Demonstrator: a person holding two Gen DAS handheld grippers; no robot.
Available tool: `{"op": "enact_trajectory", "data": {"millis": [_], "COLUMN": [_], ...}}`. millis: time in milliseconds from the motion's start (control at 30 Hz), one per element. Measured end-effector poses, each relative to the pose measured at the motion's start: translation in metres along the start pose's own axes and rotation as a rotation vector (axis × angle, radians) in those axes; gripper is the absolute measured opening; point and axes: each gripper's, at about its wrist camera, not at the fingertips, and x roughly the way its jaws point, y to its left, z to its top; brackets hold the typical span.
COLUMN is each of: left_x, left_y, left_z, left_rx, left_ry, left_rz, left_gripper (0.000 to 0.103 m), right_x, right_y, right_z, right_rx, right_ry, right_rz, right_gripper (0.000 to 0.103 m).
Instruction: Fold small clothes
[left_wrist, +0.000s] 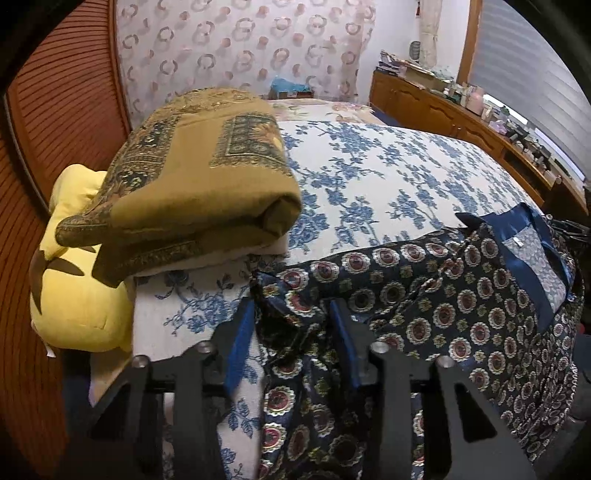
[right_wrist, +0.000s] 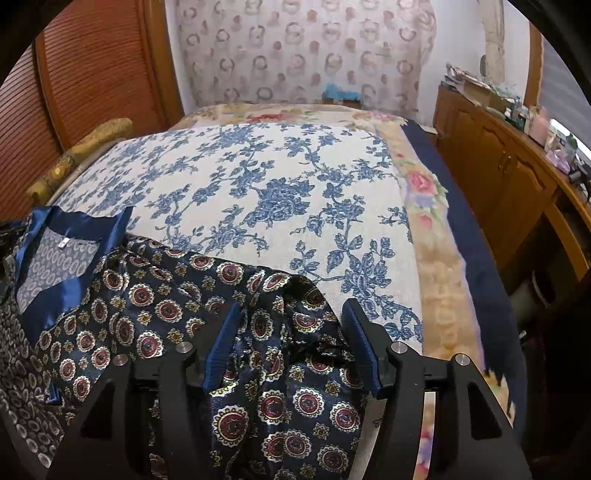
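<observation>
Shirt (right_wrist: 155, 302) on bed (right_wrist: 258, 177) (blanket (left_wrist: 192, 184) left).

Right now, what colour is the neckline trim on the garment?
Plain shiny blue trim on the dark medallion-print garment; clearest in the right wrist view.

Both wrist views close, angled down, sharing patterned garment (left_wrist: 424, 295)

One patterned navy garment (left_wrist: 443, 306) at 6 o'clock; one folded mustard blanket (left_wrist: 192, 184) and one yellow cushion (left_wrist: 74, 295) at 9; two grippers.
</observation>
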Motion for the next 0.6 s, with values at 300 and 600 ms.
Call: {"op": "enact_trajectory", "data": {"millis": [300, 600], "left_x": [-0.014, -0.091], "left_y": [-0.013, -0.036], "left_z": [-0.004, 0.029], "left_rx": [0.006, 0.017], "left_ry": [-0.055, -0.278], "left_rz": [0.002, -0.019], "left_gripper": [0.002, 0.001], "right_x": [-0.014, -0.094], "right_y": [0.021, 0.031], "right_z": [-0.003, 0.036], "right_rx": [-0.074, -0.089], "right_ry": [-0.029, -0.262], "right_rz": [0.071, 0.107], "right_gripper": [0.01, 0.008]}}
